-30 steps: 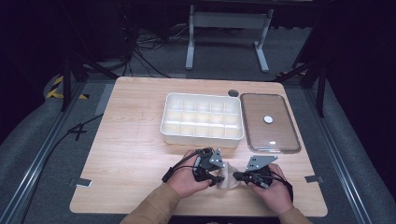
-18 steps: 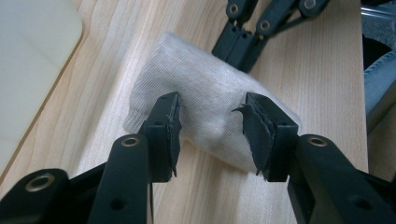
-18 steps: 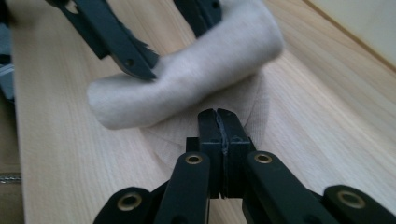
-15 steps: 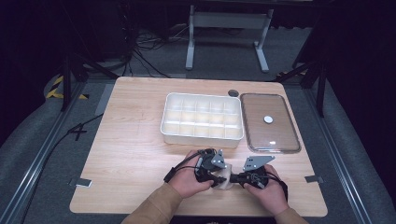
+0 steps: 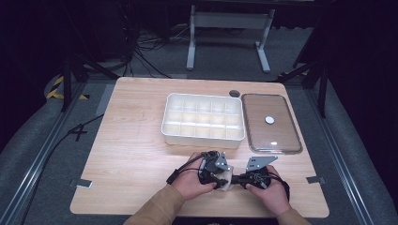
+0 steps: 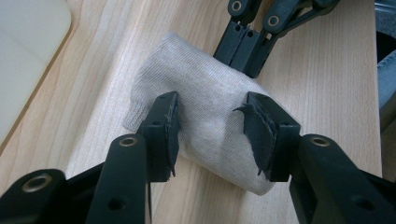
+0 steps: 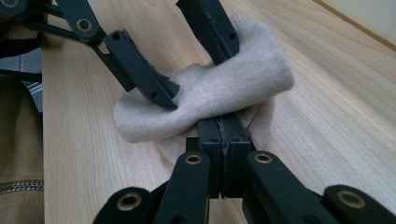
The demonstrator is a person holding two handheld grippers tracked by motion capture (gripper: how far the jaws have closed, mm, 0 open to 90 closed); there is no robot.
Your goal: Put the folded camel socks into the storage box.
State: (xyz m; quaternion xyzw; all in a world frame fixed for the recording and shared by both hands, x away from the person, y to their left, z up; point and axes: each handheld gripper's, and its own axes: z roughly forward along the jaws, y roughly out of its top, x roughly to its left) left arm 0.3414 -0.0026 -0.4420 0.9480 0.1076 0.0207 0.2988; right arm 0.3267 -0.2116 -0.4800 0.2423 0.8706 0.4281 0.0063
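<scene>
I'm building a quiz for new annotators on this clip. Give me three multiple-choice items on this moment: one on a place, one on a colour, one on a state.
1. Where does the clear lid lie?
A. On top of the white tray
B. On the table, to the right of the white tray
C. On the floor

2. What colour is the sock?
A. Pale beige
B. Dark blue
C. Red

3. How does the right gripper stand?
A. Open, clear of the sock
B. Shut on the tray rim
C. Shut on the sock's edge

Answers:
1. B: in the high view the lid rests flat beside the compartmented white tray.
2. A: both gripper views show light beige knit.
3. C: its jaws are pressed together on the fabric, while the left gripper has its jaws apart, one at each side of the sock.
</scene>
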